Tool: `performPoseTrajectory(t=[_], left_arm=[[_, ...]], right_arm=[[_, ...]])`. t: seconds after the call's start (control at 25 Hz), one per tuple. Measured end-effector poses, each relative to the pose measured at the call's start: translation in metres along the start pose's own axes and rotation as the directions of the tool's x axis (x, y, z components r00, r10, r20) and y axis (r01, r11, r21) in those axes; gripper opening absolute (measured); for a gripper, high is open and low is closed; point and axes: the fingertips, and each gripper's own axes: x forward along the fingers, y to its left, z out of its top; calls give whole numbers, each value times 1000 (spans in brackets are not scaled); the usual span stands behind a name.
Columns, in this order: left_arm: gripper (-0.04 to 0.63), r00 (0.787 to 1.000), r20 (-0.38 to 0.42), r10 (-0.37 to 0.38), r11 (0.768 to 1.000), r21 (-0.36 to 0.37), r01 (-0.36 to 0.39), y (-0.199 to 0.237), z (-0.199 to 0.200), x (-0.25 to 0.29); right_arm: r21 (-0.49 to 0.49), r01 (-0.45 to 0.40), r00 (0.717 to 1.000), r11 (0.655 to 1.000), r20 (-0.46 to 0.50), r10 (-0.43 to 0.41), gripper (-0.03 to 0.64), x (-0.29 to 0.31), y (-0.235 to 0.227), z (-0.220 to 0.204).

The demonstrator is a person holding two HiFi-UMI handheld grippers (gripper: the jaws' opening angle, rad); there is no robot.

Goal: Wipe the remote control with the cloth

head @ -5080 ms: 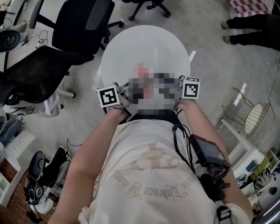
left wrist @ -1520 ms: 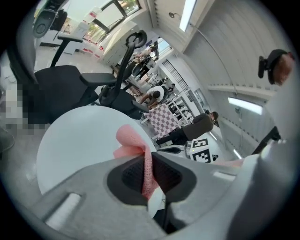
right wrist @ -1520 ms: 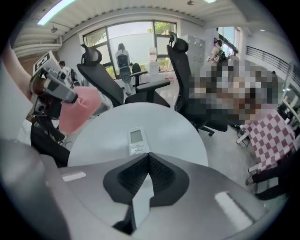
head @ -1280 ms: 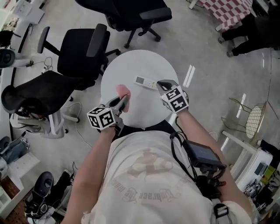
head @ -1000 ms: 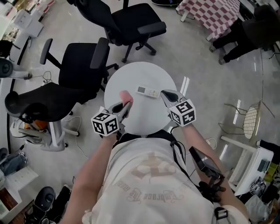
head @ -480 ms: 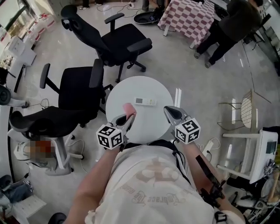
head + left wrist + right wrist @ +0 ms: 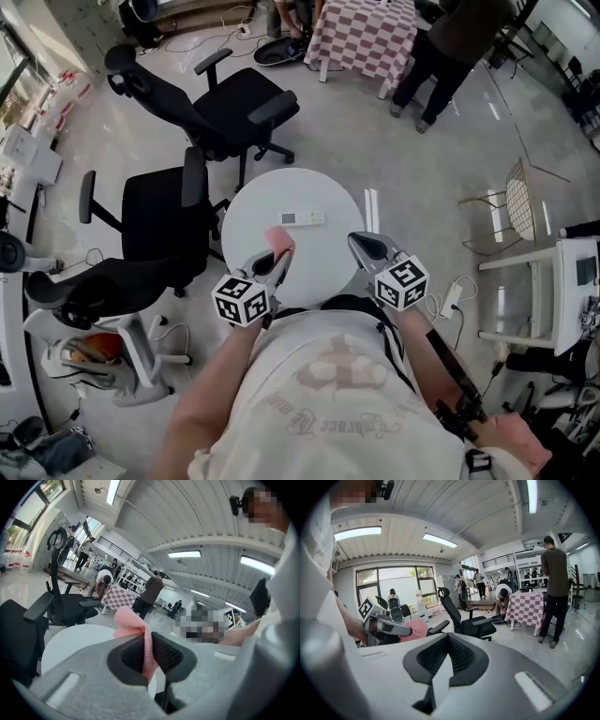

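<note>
Round white surface (image 7: pixel 248 202) below. Right hand-held gripper (image 7: pixel 360 246) clamped together, empty. Left hand-held gripper (image 7: pixel 278 259) nips the pink cloth (image 7: pixel 280 240) by a fold: soft, floppy. Remote control (image 7: pixel 302 218) lies flat mid-surface: rigid, light, probably skids, so pin one end.

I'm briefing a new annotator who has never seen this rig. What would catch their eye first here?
The pink cloth pinched in the left gripper, over the near side of the round white table. Next, the white remote control lying alone mid-table, and the right gripper, shut and empty, at the table's near right edge.
</note>
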Motion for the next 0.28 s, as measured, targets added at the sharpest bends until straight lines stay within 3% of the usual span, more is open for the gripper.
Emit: performPoseTrajectory(t=[0.28], left_arm=[[26,1000,-6,-6,1000,19,6,-1,-5,-5]], right_arm=[[-12,-4,1000,1000,11,4,6,1,10,-2]])
